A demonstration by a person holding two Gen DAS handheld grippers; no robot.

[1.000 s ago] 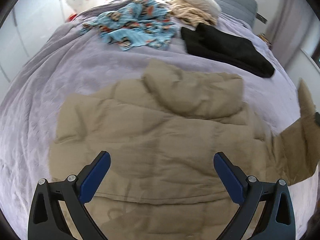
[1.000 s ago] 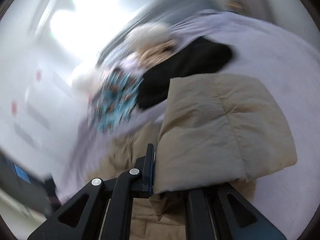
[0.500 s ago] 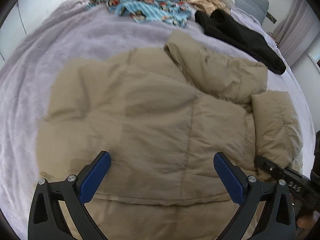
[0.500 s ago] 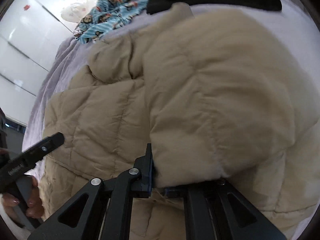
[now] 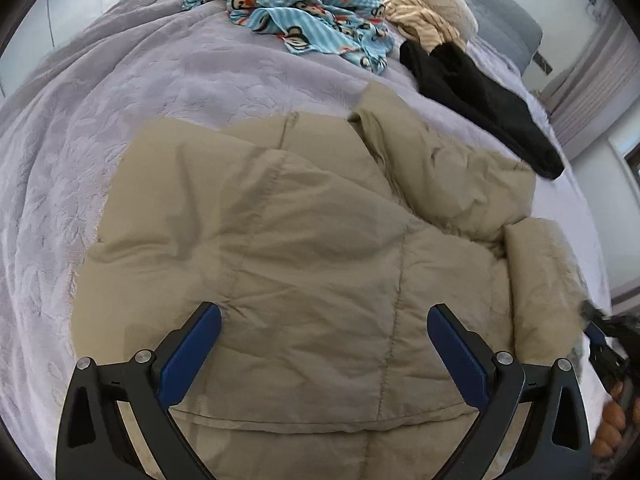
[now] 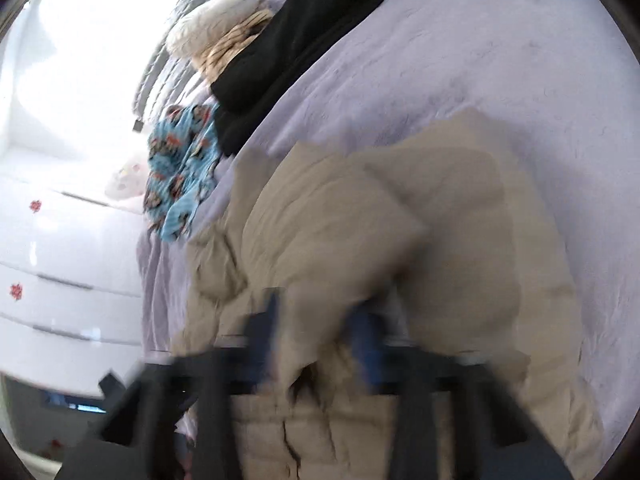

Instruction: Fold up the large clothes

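A large beige puffer jacket point(image 5: 304, 248) lies spread on the lilac bed cover point(image 5: 120, 128). Its right sleeve point(image 5: 536, 280) is folded in along the right side. My left gripper point(image 5: 324, 340) hovers over the jacket's lower part, wide open and empty. My right gripper point(image 6: 320, 336) is blurred by motion in the right wrist view; its blue pads point(image 6: 364, 344) stand apart around a fold of the jacket point(image 6: 360, 240). It also shows at the right edge of the left wrist view point(image 5: 608, 344), held by a hand.
At the head of the bed lie a blue monkey-print garment point(image 5: 312, 12), a cream knit point(image 5: 432, 8) and a black garment point(image 5: 480, 96). White drawers point(image 6: 60, 280) stand beside the bed. Curtains point(image 5: 592, 76) hang at the far right.
My right gripper laid the sleeve over the jacket's right side, its pads opened off the fabric, and it is moving fast. My left gripper stayed open, shifting slightly over the jacket.
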